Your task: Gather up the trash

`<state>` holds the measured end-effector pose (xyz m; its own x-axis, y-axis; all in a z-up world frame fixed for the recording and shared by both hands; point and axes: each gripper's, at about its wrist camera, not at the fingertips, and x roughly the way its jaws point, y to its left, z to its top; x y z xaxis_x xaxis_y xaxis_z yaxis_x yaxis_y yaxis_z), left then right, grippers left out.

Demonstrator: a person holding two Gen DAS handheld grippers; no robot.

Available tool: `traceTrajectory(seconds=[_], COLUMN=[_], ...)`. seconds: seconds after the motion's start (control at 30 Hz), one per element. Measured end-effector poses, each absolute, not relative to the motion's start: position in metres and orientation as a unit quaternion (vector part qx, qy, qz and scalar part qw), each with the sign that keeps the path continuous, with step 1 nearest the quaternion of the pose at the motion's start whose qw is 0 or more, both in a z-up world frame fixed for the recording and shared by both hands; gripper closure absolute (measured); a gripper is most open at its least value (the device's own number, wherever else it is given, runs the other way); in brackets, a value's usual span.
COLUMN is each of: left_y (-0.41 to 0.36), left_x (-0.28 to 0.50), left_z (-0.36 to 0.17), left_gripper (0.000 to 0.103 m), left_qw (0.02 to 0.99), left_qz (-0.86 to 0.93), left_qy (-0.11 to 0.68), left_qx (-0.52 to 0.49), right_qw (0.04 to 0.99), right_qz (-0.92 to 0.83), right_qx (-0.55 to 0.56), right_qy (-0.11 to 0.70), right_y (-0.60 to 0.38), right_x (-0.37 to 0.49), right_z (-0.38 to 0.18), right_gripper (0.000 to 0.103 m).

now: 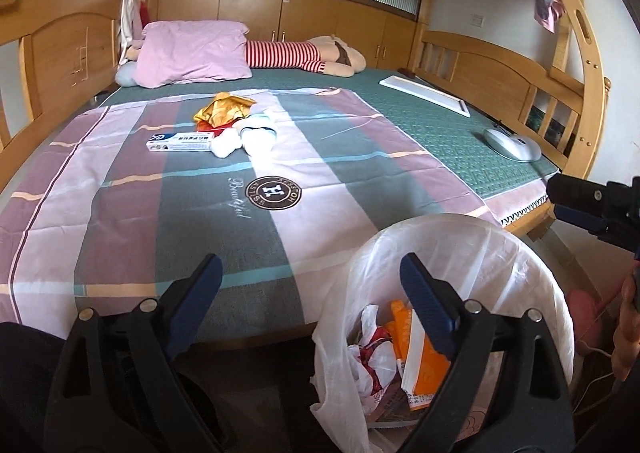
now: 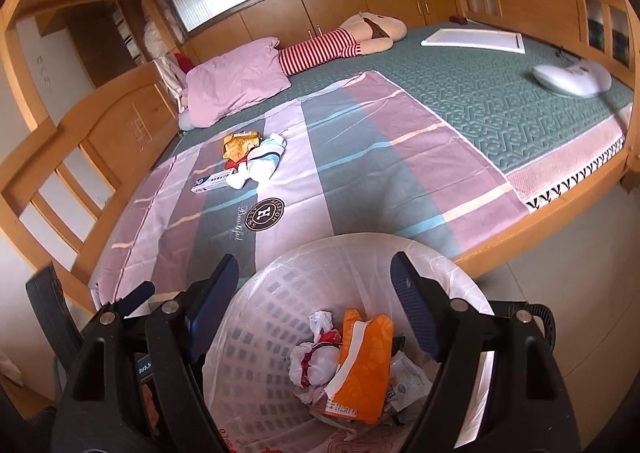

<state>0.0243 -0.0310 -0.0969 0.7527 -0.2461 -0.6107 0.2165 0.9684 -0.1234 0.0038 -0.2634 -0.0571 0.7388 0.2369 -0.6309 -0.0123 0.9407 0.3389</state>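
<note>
Bedside floor, lined wastebasket [image 2: 256, 317] holding orange packet [image 2: 366, 361], crumpled wrappers [image 2: 316, 361]

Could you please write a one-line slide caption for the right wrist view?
Open right gripper above the lined bin holding an orange wrapper; more trash waits on the bed.

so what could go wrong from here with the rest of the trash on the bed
1. The white sock lies against the gold wrapper and long box; a grab could bin it too.
2. The bin liner hangs loosely over the basket, so the right gripper, open above it, could snag it.
</note>
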Motion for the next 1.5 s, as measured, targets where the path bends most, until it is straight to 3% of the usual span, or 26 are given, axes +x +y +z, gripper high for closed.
traceTrajectory(seconds=[1.5], left_y=[0.008], left_x=[0.041], left_z=[-0.105], left_gripper=[0.007], left_qw=[0.943], left_qz=[-0.045], left_qy=[0.324], left_qx=[-0.063], right_qw=[0.917], right_qz=[0.092], right_qx=[0.123], right_qy=[0.368], right_y=[-0.225], right_x=[0.035], right_z=[-0.058], right_gripper=[0.026])
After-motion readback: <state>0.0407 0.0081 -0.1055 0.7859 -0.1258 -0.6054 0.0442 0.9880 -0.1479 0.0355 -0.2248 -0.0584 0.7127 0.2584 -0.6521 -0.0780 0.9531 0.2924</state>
